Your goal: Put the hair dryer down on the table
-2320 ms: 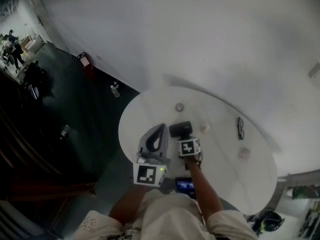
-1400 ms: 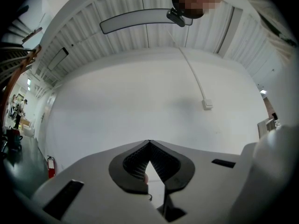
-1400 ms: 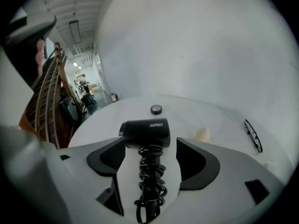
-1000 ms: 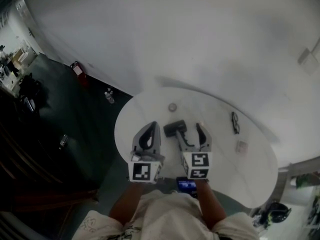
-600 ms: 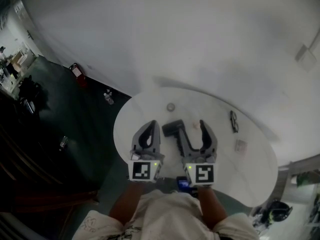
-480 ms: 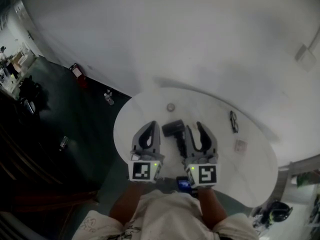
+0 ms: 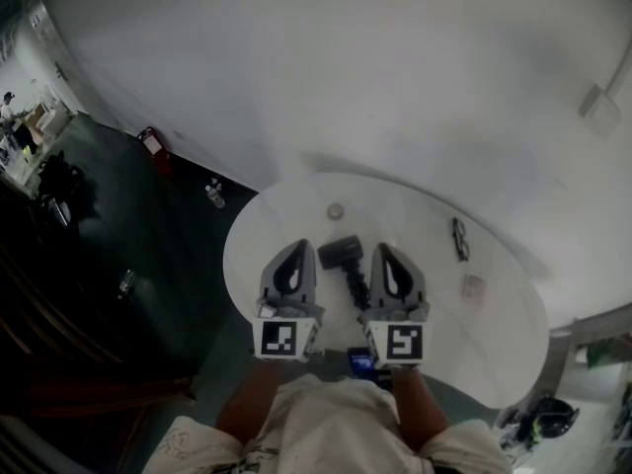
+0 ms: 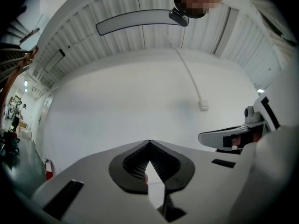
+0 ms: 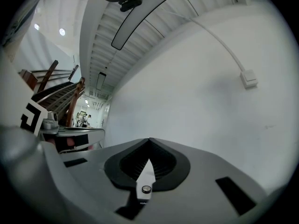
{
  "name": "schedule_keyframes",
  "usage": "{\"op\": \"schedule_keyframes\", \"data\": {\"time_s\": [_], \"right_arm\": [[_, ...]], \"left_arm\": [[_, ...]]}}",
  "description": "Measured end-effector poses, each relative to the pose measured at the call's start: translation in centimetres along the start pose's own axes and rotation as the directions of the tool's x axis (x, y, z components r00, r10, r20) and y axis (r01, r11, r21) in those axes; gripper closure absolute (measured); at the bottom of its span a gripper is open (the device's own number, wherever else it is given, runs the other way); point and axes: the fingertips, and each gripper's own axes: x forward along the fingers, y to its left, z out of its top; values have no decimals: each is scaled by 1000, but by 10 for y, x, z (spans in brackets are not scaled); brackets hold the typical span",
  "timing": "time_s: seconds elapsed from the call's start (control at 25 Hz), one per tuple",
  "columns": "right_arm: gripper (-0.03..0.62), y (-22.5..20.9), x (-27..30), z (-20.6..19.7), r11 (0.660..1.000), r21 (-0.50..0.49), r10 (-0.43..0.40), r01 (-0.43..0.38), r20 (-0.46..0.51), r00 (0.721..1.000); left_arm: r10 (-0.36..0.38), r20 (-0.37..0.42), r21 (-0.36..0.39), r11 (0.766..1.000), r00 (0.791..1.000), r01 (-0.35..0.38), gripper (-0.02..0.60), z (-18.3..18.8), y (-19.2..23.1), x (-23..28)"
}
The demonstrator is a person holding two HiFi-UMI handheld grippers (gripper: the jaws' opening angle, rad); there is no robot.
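- The dryer lies flat on the left half of the bench, its dark barrel toward the far edge and its handle running back toward the near edge.
- It sits between the two tongs. From above I cannot tell whether the handle touches the right tongs or only lies just beside them.
- The left tongs are closed, tips pressed together with nothing in them. Their own view shows the same point-to-point meeting, with only wall and ceiling beyond.
- The right tongs are closed too and empty. In their view the pads meet in a sharp peak.
- The person's forearms and lap cover the bench's near edge.
- A small lit screen peeks out between the two marker cubes at that edge, mostly hidden.
- Near the far edge lies a small round thing, too small to name.
- Toward the right edge there is a thin dark thing and, nearer, a pale square patch. Both are too blurred to identify.
- On the dark floor beyond the left edge stands a red extinguisher against the wall.
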Motion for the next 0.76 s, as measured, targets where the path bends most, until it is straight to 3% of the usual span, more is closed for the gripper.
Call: {"op": "schedule_keyframes", "data": {"time_s": [0.76], "right_arm": [[589,-1,1,-4,1000,0,3,-3,-26,1000]], "left_arm": [[-2,14,8,1000,1000,2,584,5,-2,-3]]}}
